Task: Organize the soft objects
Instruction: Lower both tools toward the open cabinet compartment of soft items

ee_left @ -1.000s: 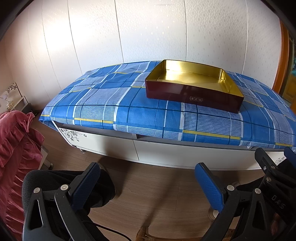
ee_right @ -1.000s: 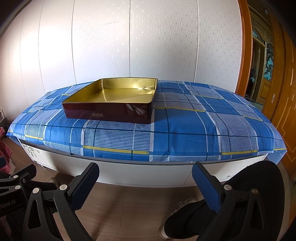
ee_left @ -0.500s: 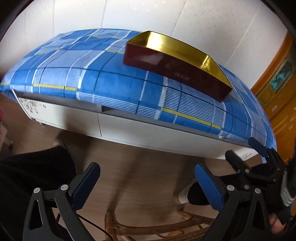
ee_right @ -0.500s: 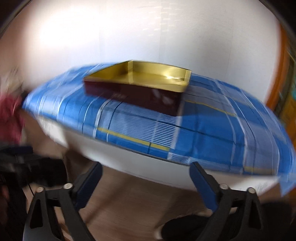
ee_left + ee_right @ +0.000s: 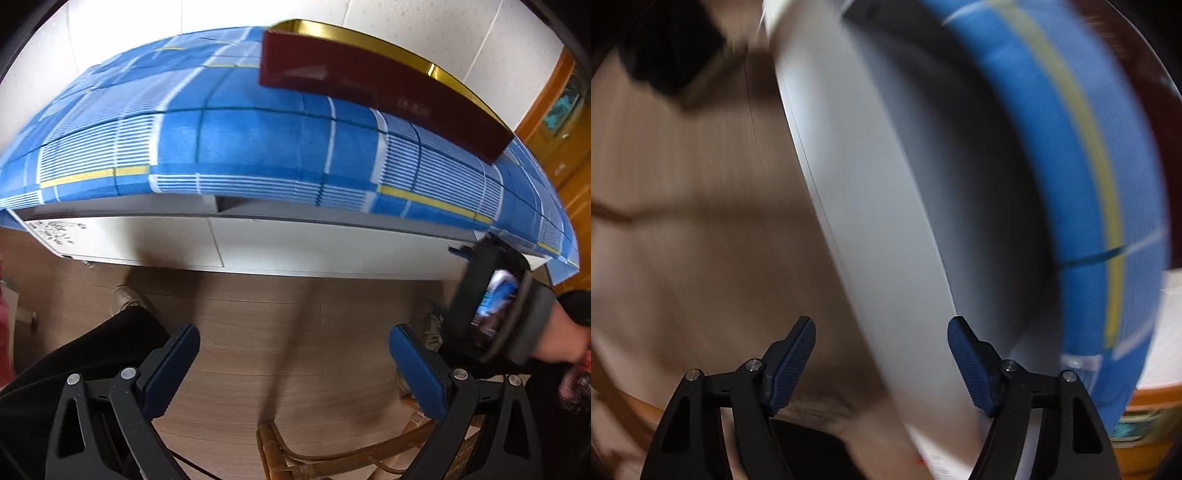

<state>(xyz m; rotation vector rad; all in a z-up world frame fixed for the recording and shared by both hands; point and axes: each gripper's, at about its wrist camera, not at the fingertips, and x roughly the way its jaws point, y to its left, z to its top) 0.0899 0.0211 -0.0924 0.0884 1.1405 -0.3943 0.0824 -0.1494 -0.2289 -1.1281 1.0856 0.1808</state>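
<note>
both jaws wide and empty, left gripper [image 5: 293, 363], right gripper [image 5: 881, 354]; red-gold tray [image 5: 373, 88] lengthwise along blue-checked table [image 5: 240, 147]

Dark red tray [image 5: 373, 88] w/ shiny gold inside, shallow, rectangular. Sits flat on blue plaid cloth [image 5: 236, 147] covering table, toward right half, back from front edge. Seen low from left wrist view: only long side wall + thin gold rim visible; contents can't be seen. Small label on side wall, blurred, unreadable.
</note>
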